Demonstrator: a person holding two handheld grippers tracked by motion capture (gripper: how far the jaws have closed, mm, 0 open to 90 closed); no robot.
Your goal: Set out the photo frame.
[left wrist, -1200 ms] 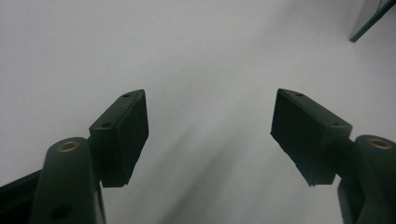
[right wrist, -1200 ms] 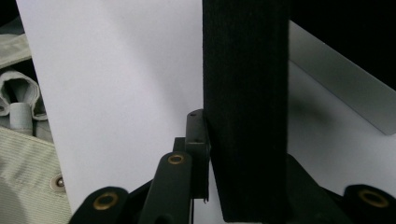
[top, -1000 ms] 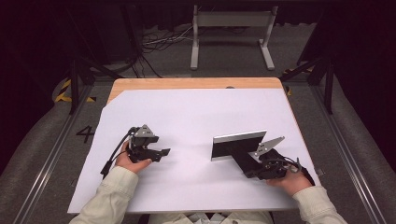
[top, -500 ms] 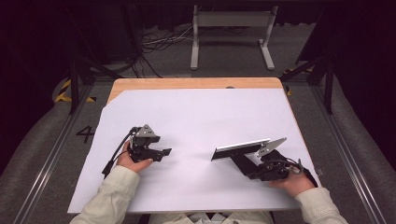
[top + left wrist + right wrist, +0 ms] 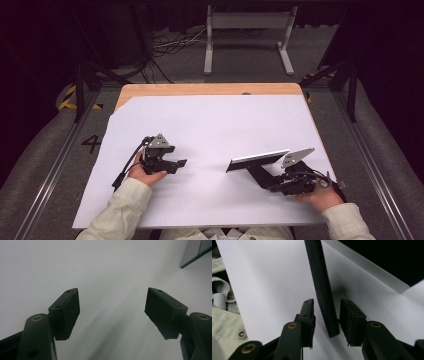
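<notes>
A dark room surrounds the wooden table (image 5: 200,90), its top covered by white paper. Toward the right front edge lies a thin, flat black rectangular panel (image 5: 257,160), tilted. The right gripper (image 5: 325,322) straddles its near edge, jaws slightly apart, seemingly unclamped. The left gripper (image 5: 112,308) rests near the left front, jaws wide apart, empty. The panel looks stiff and light; an edge pinch suits it.

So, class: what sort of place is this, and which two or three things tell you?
Probably a lab or studio set up for recording demonstrations: a table covered in white sheet, dark curtained surroundings, cables on the floor, and a metal frame stand behind the table.
</notes>
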